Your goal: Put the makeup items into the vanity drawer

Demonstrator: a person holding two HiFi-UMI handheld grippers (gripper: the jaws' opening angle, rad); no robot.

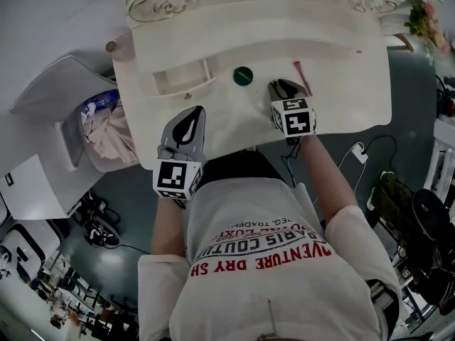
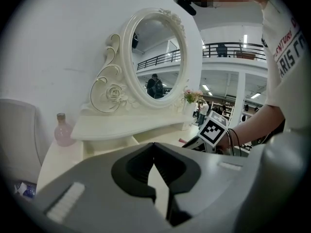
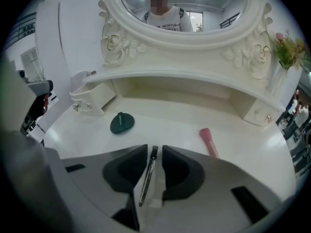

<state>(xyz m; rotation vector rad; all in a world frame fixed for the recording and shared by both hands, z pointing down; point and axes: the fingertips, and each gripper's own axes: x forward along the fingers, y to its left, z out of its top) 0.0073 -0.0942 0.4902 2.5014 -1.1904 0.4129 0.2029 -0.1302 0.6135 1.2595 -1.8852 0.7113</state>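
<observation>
My right claw (image 3: 154,149) stands part open over the vanity top (image 3: 170,123). A slim dark makeup pencil (image 3: 147,176) lies between its jaws, with a gap on the right-hand side, so it is not pinched. At ten o'clock sits a dark green round case (image 3: 121,123), and at two o'clock a pink makeup stick (image 3: 209,142). Farther out at ten o'clock, the small drawer (image 3: 92,98) stands open. My left claw (image 2: 154,144) is closed on nothing, near the vanity's front edge.

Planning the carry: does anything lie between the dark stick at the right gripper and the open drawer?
Yes: the green compact sits between the dark stick and the open drawer, nearer the drawer; a lifted carry would likely clear it.
</observation>
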